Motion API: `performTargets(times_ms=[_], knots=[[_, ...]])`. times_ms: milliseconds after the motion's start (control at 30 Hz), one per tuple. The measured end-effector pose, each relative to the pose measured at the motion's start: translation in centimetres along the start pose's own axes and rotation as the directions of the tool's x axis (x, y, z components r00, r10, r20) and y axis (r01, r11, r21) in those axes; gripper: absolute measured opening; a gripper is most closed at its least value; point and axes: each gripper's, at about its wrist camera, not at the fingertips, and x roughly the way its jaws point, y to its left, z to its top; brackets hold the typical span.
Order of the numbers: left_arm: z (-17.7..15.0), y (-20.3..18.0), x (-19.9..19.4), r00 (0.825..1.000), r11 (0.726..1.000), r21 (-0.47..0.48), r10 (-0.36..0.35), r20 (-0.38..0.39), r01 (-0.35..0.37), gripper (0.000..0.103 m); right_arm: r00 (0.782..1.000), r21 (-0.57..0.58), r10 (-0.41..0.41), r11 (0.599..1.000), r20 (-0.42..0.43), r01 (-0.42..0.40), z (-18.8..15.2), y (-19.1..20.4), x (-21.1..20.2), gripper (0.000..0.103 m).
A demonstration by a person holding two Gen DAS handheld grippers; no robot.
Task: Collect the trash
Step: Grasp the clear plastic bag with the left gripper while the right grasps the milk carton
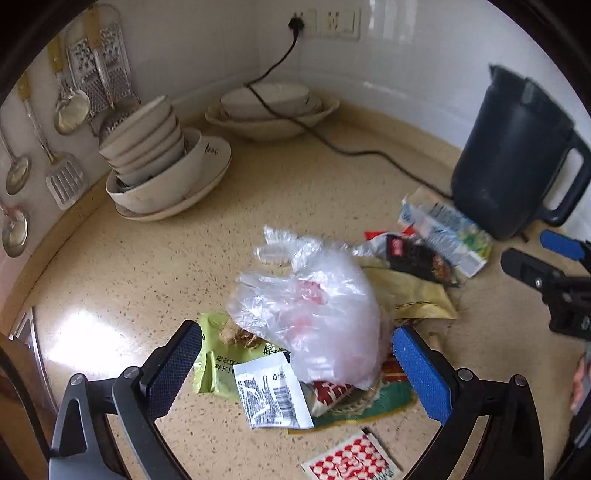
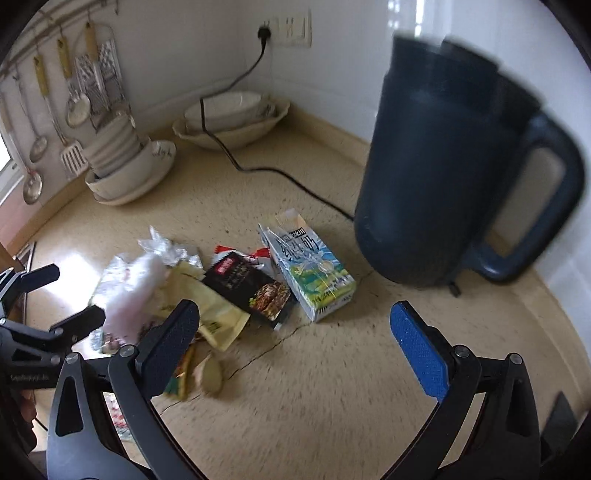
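A: Nearest us, the left tongs point(image 1: 297, 356) stand spread wide, nothing clamped. Between the pads sits a clear plastic bag point(image 1: 314, 306), crumpled, atop a green wrapper point(image 1: 216, 363) and a white barcode sachet point(image 1: 271, 393).

B: We note a red-and-white checked packet point(image 1: 351, 461) lying flat, just nearer than that heap, at the frame's lower edge. On our side the right tongs point(image 2: 293, 341) are likewise parted and hold nothing. Bare counter point(image 2: 332, 387) lies between the pads, crossed by a thin crack.

A: So open room sits to the right of the pile. To the left of it we see a wide stretch of bare counter with window glare.

B: Farther in: a yellow pouch point(image 2: 212, 314), then a black snack packet point(image 2: 255, 288), then a flattened milk carton point(image 2: 308, 273), each overlapping or touching the next. The carton's far end lies near the dark kettle point(image 2: 443, 166) base; whether they touch, we cannot tell.

A: A black cord point(image 1: 332, 144) runs from the kettle across the counter to the wall socket point(image 1: 297, 24), passing over a stack of wide bowls point(image 1: 271, 110) by the wall.

B: Far left, nested bowls on a plate point(image 1: 166, 170) sit against the wall edge; ladles, a slotted turner and graters point(image 1: 99, 72) hang above them.
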Motion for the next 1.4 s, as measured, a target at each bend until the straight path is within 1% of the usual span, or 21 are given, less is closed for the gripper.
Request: performTargets(times_ms=[67, 100, 167, 233, 333, 467, 567, 600, 633, 667, 700, 767, 800, 833, 867, 900, 967, 1033, 1200, 1267, 1400], knots=[[0.5, 0.0, 1.0, 1.000, 1.000, 0.007, 0.010, -0.022, -0.010, 0.102, 1.000, -0.006, 0.015, 1.000, -0.023, -0.015, 0.5, -0.4, 1.9, 0.103], [0.6, 0.0, 2.1, 0.999, 1.000, 0.004, 0.015, -0.034, -0.015, 0.102, 0.999, -0.012, 0.017, 1.000, -0.035, -0.017, 0.7, -0.6, 2.8, 0.103], [0.8, 0.3, 3.2, 0.999, 1.000, -0.011, 0.002, -0.054, -0.002, 0.102, 0.999, -0.034, 0.017, 0.999, -0.049, -0.018, 1.1, -0.8, 4.3, 0.103], [0.8, 0.6, 4.7, 0.998, 1.000, -0.027, -0.008, -0.067, 0.006, 0.102, 0.998, -0.070, -0.014, 0.998, -0.063, 0.009, 1.4, -0.9, 5.7, 0.103], [1.0, 1.0, 5.8, 0.996, 0.999, -0.037, -0.019, -0.082, 0.016, 0.102, 0.996, -0.104, -0.028, 0.994, -0.087, 0.019, 1.6, -1.0, 7.7, 0.103], [1.1, 1.2, 7.3, 0.996, 0.999, -0.036, -0.026, -0.083, 0.023, 0.102, 0.994, -0.093, 0.007, 0.996, -0.111, -0.017, 1.8, -1.7, 9.4, 0.103], [1.1, 1.3, 9.3, 0.993, 0.999, -0.038, -0.029, -0.118, 0.025, 0.099, 0.992, -0.102, 0.029, 0.994, -0.123, -0.042, 1.7, -1.9, 10.4, 0.103], [1.0, 1.4, 10.2, 0.991, 0.999, -0.044, -0.036, -0.130, 0.030, 0.093, 0.990, -0.098, 0.046, 0.993, -0.134, -0.060, 1.6, -2.0, 10.8, 0.103], [0.9, 1.5, 10.8, 0.989, 0.998, -0.054, -0.052, -0.139, 0.045, 0.090, 0.988, -0.089, 0.059, 0.993, -0.144, -0.073, 1.5, -2.1, 11.3, 0.099], [0.8, 1.7, 10.8, 0.989, 0.997, -0.063, -0.058, -0.138, 0.050, 0.089, 0.985, -0.080, 0.080, 0.992, -0.153, -0.093, 1.5, -2.2, 11.5, 0.096], [0.8, 1.8, 11.3, 0.989, 0.997, -0.068, -0.056, -0.133, 0.047, 0.087, 0.981, -0.063, 0.109, 0.991, -0.157, -0.120, 1.4, -2.5, 11.6, 0.090], [0.8, 1.8, 11.9, 0.990, 0.996, -0.068, -0.059, -0.127, 0.051, 0.082, 0.978, -0.037, 0.143, 0.988, -0.150, -0.150, 1.3, -2.9, 11.4, 0.075], [0.7, 1.8, 12.3, 0.990, 0.996, -0.066, -0.063, -0.126, 0.055, 0.072, 0.977, -0.030, 0.156, 0.986, -0.148, -0.162, 1.3, -3.0, 11.2, 0.062], [0.7, 1.8, 12.3, 0.991, 0.997, -0.064, -0.061, -0.123, 0.054, 0.067, 0.975, -0.018, 0.170, 0.984, -0.143, -0.175, 1.4, -3.2, 11.0, 0.046], [0.6, 2.0, 12.1, 0.991, 0.997, -0.062, -0.061, -0.119, 0.054, 0.055, 0.973, -0.013, 0.181, 0.983, -0.142, -0.185, 1.3, -3.2, 10.8, 0.046], [0.6, 2.3, 12.1, 0.991, 0.996, -0.062, -0.064, -0.119, 0.057, 0.050, 0.973, -0.017, 0.181, 0.983, -0.144, -0.185, 1.3, -3.2, 10.6, 0.046], [0.4, 2.6, 12.1, 0.989, 0.994, -0.077, -0.092, -0.119, 0.083, 0.048, 0.972, -0.020, 0.184, 0.982, -0.145, -0.189, 1.2, -3.1, 10.4, 0.046], [0.1, 3.0, 12.2, 0.989, 0.992, -0.087, -0.097, -0.108, 0.088, 0.047, 0.974, -0.012, 0.186, 0.982, -0.133, -0.189, 1.0, -3.2, 9.8, 0.046], [-0.2, 3.7, 11.0, 0.994, 0.990, -0.097, -0.106, -0.042, 0.101, 0.046, 0.981, 0.016, 0.179, 0.984, -0.075, -0.179, 0.2, -4.1, 6.9, 0.046], [-0.7, 3.8, 12.0, 0.993, 0.989, -0.095, -0.118, -0.020, 0.116, 0.046, 0.986, 0.026, 0.160, 0.987, -0.049, -0.159, 0.1, -4.1, 5.6, 0.046], [-2.0, 4.1, 10.1, 0.990, 0.986, -0.094, -0.138, 0.031, 0.140, 0.046, 0.989, 0.050, 0.148, 0.988, -0.006, -0.148, -0.4, -3.7, 2.6, 0.046]])
